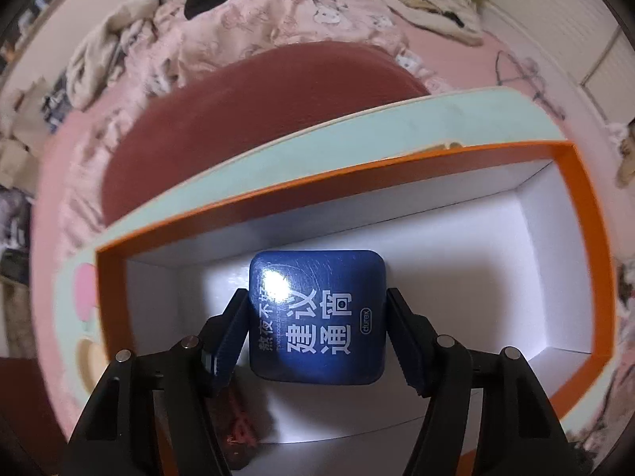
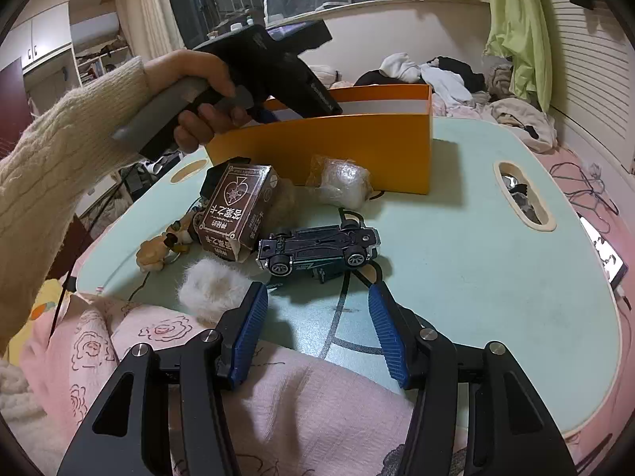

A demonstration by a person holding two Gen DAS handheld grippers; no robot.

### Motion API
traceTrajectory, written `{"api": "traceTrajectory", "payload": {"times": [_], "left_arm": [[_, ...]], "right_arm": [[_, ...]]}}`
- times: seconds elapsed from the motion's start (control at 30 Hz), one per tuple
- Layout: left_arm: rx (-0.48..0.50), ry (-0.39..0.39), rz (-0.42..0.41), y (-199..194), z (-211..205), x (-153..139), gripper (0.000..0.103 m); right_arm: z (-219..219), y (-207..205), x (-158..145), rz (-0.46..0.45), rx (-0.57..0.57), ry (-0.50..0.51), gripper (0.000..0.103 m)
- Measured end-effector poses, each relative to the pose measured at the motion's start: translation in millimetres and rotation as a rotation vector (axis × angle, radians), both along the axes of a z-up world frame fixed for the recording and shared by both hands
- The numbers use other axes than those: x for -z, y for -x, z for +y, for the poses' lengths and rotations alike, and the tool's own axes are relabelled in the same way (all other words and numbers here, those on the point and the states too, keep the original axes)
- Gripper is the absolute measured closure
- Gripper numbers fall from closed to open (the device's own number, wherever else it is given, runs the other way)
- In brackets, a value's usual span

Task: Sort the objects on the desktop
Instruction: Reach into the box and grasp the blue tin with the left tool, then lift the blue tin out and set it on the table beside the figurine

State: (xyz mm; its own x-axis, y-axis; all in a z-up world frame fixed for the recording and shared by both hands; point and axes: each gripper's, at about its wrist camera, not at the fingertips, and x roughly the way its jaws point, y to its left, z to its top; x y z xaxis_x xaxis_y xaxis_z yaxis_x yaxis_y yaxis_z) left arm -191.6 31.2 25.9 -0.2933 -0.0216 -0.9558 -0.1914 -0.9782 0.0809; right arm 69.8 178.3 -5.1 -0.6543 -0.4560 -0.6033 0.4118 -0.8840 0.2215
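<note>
Left gripper [image 1: 315, 329] reaches down into the orange box [image 1: 583, 214]. Its jaws straddle the blue tin [image 1: 317, 317]; a gap shows on the right, contact on the left is uncertain, so the tin appears released or nearly so on the white box floor. Judged delivered.

Still on the tray [image 2: 476, 277], left to right: fluffy ball [image 2: 210, 287], card box [image 2: 238, 210], wrapped bundle [image 2: 343, 182], toy car [image 2: 317, 248]. Right gripper [image 2: 313, 333] hovers before the car, jaws apart, empty.
</note>
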Motion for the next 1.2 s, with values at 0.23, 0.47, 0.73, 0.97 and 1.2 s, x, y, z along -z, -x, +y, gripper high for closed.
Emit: {"api": "traceTrajectory", "payload": {"times": [0.23, 0.47, 0.73, 0.97, 1.2], "left_arm": [[-0.029, -0.341, 0.112, -15.5, -36.6, -24.7, 0.038], [-0.004, -0.525, 0.332, -88.8, -63.3, -88.2, 0.037], [-0.135, -0.526, 0.372, -171.8, -101.4, -47.9, 0.037], [-0.249, -0.518, 0.411, -215.1, -130.5, -4.5, 0.037], [-0.182, -0.546, 0.422, -210.2, -107.1, 9.2, 0.036]], "right_arm": [[0.7, 0.3, 0.8, 0.001, 0.001, 0.001, 0.049], [0.7, -0.7, 0.2, 0.001, 0.002, 0.0, 0.049], [1.7, -0.2, -0.7, 0.004, 0.01, -0.008, 0.049], [3.0, -1.0, -1.5, 0.006, 0.011, -0.012, 0.049], [4.3, -1.5, -1.4, 0.006, 0.018, -0.01, 0.049]]}}
